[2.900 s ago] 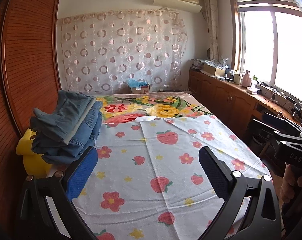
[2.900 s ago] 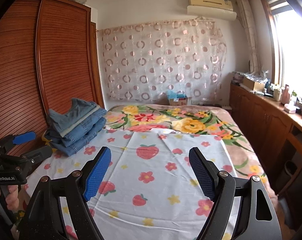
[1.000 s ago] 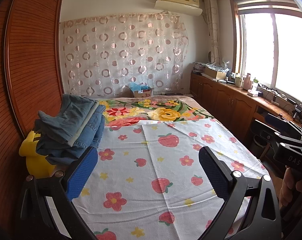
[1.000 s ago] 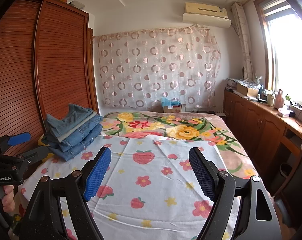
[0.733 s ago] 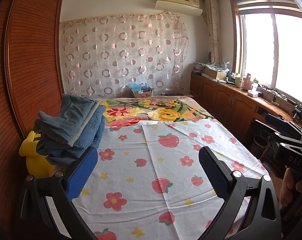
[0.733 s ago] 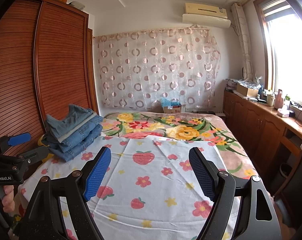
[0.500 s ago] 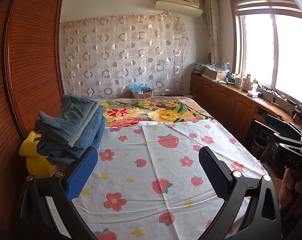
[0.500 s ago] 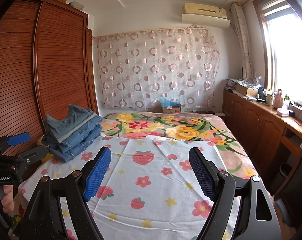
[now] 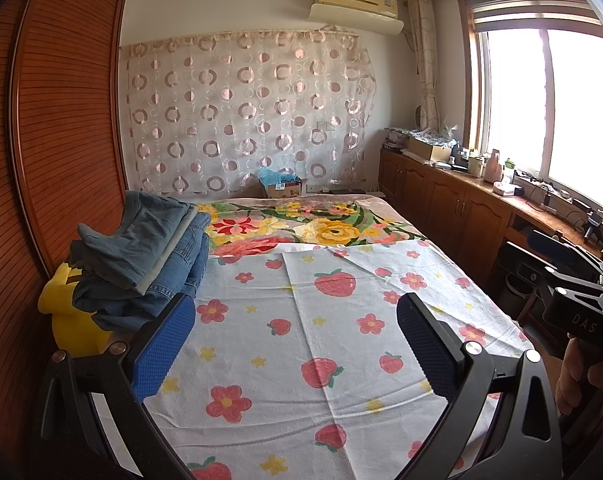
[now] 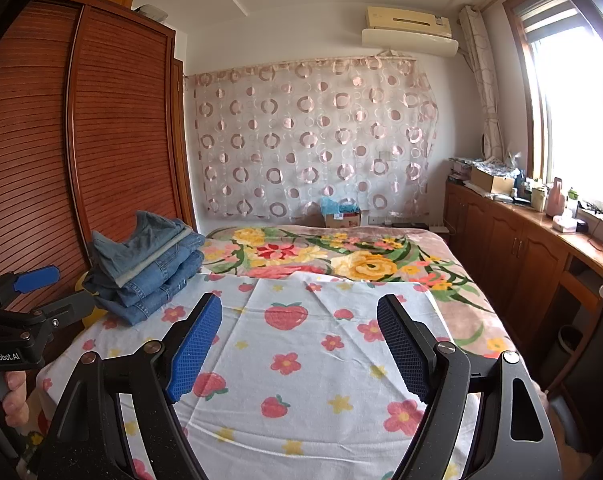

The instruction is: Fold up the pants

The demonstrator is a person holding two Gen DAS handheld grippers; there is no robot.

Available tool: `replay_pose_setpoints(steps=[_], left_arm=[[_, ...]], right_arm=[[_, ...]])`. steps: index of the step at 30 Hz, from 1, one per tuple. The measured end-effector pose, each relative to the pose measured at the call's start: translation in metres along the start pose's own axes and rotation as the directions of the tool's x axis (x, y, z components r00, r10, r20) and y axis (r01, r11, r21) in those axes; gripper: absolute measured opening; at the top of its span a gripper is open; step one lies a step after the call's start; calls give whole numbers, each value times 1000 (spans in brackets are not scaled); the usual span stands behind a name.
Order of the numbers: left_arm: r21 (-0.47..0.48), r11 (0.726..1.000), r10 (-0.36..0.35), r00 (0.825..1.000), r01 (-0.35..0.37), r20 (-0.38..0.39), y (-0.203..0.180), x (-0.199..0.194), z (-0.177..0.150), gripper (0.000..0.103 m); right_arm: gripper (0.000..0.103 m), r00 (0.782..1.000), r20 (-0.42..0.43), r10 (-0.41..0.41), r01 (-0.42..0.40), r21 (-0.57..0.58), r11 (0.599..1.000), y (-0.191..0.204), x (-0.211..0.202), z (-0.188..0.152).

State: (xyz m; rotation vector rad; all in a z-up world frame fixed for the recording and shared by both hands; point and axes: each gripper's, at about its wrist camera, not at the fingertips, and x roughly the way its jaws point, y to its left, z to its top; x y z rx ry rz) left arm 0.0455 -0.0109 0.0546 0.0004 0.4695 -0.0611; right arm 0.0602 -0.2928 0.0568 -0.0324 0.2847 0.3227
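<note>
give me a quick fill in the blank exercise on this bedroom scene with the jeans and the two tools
1. The stack of folded jeans lies on the bed's ____ side, next to the wooden wardrobe.
2. Both the left tool and the right tool are ____, holding nothing.
3. The white sheet is printed with flowers, stars and ____.
4. Above the curtain hangs an ____.

Missing words: left; open; strawberries; air conditioner

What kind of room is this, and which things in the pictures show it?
Most likely a bedroom in a home. A bed with a flowered blanket fills the middle, a tall wooden wardrobe stands beside it, and a pile of jeans lies on the bed's edge.
</note>
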Motion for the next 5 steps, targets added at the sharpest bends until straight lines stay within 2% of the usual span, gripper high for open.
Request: replay_pose_setpoints(steps=[5], left_arm=[[0, 1000, -1, 1000, 1, 0, 0, 0, 0, 101]], right_arm=[[82, 1000, 0, 1, -1, 1, 1000, 0, 0, 0]])
